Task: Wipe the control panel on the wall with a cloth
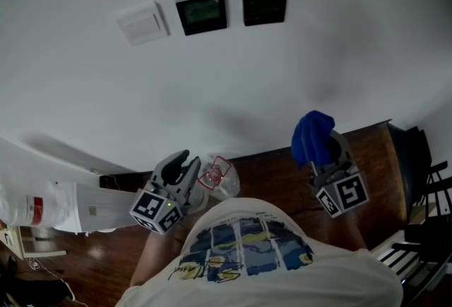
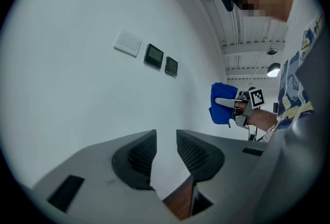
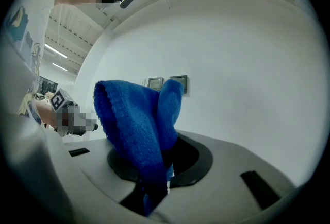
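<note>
Two dark control panels [image 1: 202,13] [image 1: 265,5] hang on the white wall beside a white switch plate [image 1: 143,22]. My right gripper [image 1: 323,150] is shut on a blue knitted cloth [image 1: 312,136], well below the panels and apart from the wall. In the right gripper view the cloth [image 3: 139,125] stands up from the jaws of the right gripper [image 3: 160,161] and partly covers the panels [image 3: 179,83]. My left gripper [image 1: 180,168] hangs low at the left. Its jaws [image 2: 166,135] are a little apart with nothing between them. The left gripper view also shows the panels [image 2: 153,55] and the cloth [image 2: 221,102].
A crumpled clear plastic thing [image 1: 219,178] lies on the brown wood floor [image 1: 282,171] by the wall's foot. A white appliance [image 1: 42,207] stands at the left. Dark furniture [image 1: 424,185] stands at the right edge.
</note>
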Action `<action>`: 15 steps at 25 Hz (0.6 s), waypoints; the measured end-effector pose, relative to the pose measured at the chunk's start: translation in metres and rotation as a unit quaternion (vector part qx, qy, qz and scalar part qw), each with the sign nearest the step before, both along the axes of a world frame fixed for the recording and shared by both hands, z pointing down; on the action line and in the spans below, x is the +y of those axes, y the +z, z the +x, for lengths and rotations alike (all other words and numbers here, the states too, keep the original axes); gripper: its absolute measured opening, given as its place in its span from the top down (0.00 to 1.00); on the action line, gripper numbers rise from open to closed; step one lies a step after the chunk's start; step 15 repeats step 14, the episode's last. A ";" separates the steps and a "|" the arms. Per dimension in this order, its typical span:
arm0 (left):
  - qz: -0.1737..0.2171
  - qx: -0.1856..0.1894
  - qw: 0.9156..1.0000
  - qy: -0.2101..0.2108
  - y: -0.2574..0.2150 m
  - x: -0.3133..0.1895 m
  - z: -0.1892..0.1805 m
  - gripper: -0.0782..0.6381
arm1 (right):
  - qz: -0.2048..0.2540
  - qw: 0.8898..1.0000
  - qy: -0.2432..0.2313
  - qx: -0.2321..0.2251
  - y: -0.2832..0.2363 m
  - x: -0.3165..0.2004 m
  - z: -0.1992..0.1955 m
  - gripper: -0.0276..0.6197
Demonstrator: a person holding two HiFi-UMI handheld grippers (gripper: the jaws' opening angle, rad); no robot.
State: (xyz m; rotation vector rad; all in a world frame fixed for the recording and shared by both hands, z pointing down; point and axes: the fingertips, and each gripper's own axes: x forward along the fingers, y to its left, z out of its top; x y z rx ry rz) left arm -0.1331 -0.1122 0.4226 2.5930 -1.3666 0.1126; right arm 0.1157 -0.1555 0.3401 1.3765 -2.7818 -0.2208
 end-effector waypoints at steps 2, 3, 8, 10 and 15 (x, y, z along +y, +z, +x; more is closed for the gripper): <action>0.002 -0.001 1.000 -0.001 0.000 0.001 0.000 0.76 | 0.001 1.000 -0.002 0.000 0.000 0.000 -0.001 0.82; 0.002 -0.001 1.000 0.000 0.000 0.001 0.000 0.76 | 0.001 1.000 -0.003 0.000 0.000 -0.001 -0.002 0.82; 0.001 -0.004 1.000 -0.003 0.000 0.004 -0.001 0.76 | 0.002 1.000 -0.007 -0.001 -0.001 -0.001 -0.005 0.82; 0.000 -0.004 1.000 -0.004 -0.001 0.005 -0.001 0.76 | 0.002 1.000 -0.008 0.000 -0.002 -0.001 -0.004 0.82; -0.002 -0.004 1.000 -0.001 0.002 0.006 0.001 0.76 | 0.003 1.000 -0.006 0.005 0.000 0.001 -0.003 0.82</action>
